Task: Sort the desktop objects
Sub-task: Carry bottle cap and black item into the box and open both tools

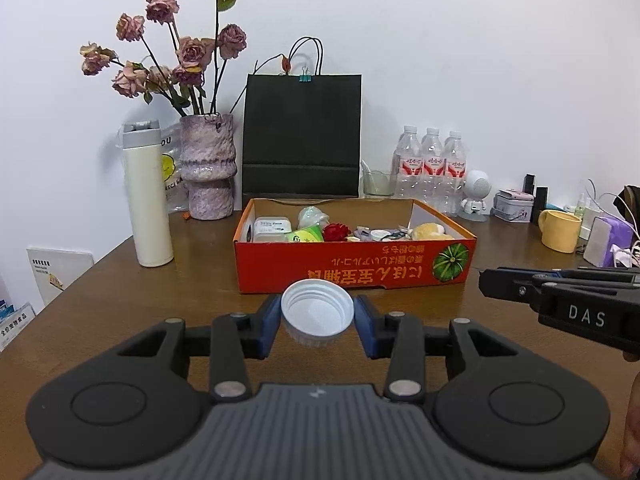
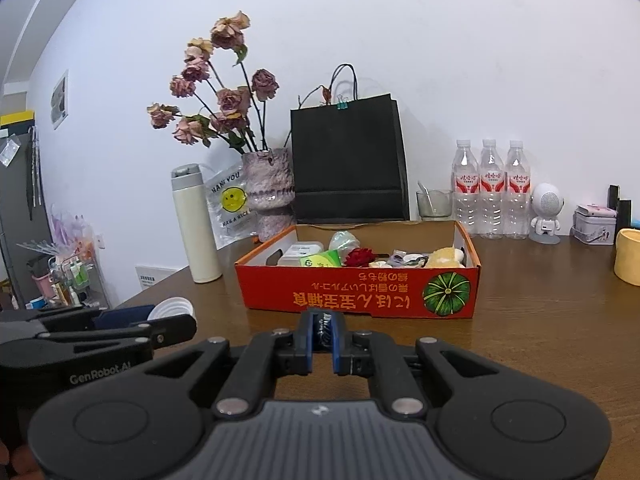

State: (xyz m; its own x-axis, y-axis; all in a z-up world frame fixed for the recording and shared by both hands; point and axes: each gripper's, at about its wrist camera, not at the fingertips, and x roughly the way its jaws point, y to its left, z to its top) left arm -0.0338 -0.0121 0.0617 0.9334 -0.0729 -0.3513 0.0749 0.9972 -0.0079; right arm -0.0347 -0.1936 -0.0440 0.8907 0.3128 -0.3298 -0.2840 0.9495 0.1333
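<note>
My left gripper (image 1: 317, 322) is shut on a white ribbed screw cap (image 1: 317, 310), held open side up just above the brown table in front of the orange cardboard box (image 1: 352, 274). From the right wrist view, that gripper (image 2: 162, 317) and its cap (image 2: 173, 307) sit at the left. My right gripper (image 2: 323, 334) is shut on a small dark object with light lettering (image 2: 323, 327), close to the box's front wall (image 2: 360, 294). Its closed tips (image 1: 486, 285) enter the left wrist view from the right. The box holds several small items, among them a red flower (image 1: 335, 231).
A cream thermos (image 1: 147, 196) and a pink vase of dried roses (image 1: 208, 168) stand left of the box. Behind it are a black paper bag (image 1: 302, 136) and three water bottles (image 1: 430, 168). A yellow mug (image 1: 558, 230), a tin and clutter lie at the right.
</note>
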